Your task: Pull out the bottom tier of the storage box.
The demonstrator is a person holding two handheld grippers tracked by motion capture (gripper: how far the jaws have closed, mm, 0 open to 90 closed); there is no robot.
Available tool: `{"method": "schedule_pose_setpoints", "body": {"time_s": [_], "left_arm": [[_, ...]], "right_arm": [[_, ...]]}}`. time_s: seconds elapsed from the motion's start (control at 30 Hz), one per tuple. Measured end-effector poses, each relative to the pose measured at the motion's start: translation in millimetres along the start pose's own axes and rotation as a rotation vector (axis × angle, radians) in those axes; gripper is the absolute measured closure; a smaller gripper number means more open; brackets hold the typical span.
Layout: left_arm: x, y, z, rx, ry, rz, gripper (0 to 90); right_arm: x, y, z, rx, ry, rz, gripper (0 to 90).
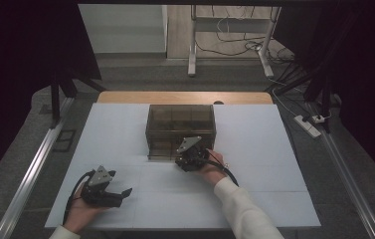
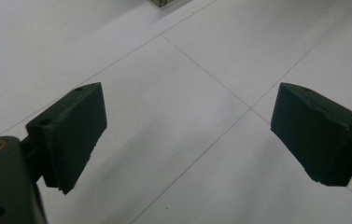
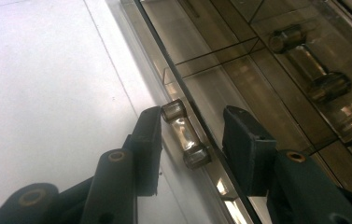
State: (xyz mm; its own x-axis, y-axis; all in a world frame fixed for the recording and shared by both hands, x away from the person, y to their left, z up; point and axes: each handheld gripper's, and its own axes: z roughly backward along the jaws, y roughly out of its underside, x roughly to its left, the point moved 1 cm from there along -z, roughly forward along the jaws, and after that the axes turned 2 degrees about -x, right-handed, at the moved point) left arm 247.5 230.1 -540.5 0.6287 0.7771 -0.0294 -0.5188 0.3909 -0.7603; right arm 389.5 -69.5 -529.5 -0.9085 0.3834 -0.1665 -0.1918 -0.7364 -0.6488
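Right gripper [image 1: 191, 155] sits near the middle of the high view, at the lower front edge of the smoky brown transparent plastic box with drawers [image 1: 180, 130], with the person's right hand [image 1: 212, 169] behind it. In the right gripper view its two black jaws stand partly open, one on each side of a small clear bar handle with two dark round posts [image 3: 185, 135] on the box front. The handle is between the jaws at the centre of that view; the left jaw is very close to the upper post, but I cannot tell if it touches, and the right jaw is clearly apart from the handle. A second similar handle [image 3: 310, 60] is in the upper right of that view.

Left gripper [image 1: 106, 191] is in the lower left of the high view, on the white table surface [image 1: 254, 149], well apart from the box. In the left gripper view its jaws are wide open with nothing between them.
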Motion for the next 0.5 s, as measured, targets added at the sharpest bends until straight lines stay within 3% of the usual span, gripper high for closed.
{"method": "schedule_pose_setpoints", "body": {"time_s": [0.5], "left_arm": [[-0.4,0.3,-0.6,0.008,0.002,-0.008,10.5]], "right_arm": [[3.9,1.7,2.6,0.004,-0.022,0.001,58.1]]}}
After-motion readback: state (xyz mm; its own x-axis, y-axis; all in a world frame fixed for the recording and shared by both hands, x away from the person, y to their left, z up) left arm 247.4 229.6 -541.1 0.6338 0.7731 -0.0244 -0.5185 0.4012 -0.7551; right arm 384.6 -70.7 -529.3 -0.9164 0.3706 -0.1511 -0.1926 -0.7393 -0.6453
